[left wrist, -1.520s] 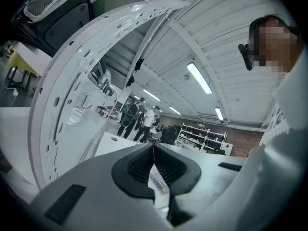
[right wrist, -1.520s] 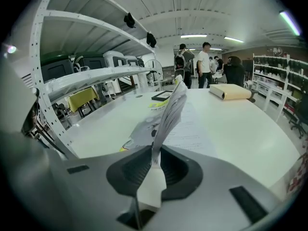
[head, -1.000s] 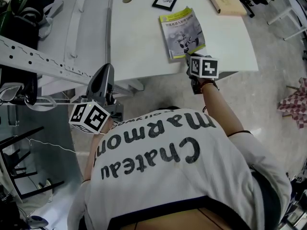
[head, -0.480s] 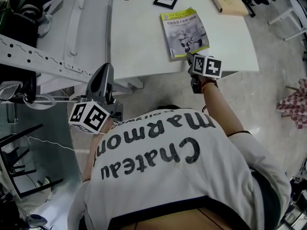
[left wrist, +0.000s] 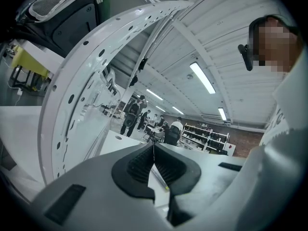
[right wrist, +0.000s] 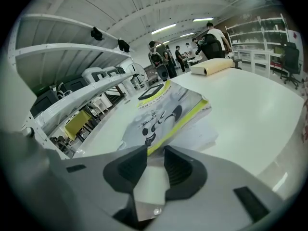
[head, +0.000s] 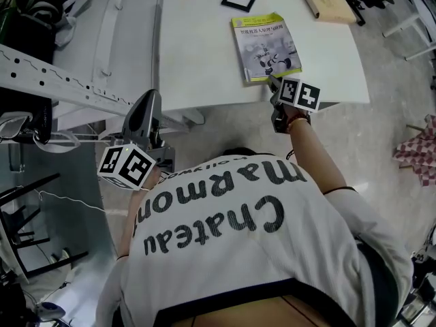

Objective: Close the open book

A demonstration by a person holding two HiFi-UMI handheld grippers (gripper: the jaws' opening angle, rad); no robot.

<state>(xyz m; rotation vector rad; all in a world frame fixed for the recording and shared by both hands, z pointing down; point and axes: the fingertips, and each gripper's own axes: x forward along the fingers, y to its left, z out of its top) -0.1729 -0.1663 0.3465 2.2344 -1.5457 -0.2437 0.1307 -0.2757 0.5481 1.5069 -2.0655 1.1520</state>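
1. The book (head: 266, 46) lies closed at the near edge of the desk (head: 197, 46).
2. The right gripper (right wrist: 155, 163), jaws just opening at the book's corner, pinches nothing: likely letting go.
3. The left gripper (left wrist: 154, 165), closed and empty, idles aside.

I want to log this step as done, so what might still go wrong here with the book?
The right gripper, whose jaws have just been opening with nothing between them, sits right at the book's near corner; pulling back carelessly might drag it. That corner lies close to the table's front edge, so a nudge could push it over. The cover looks slightly raised above the pages and may spring up.
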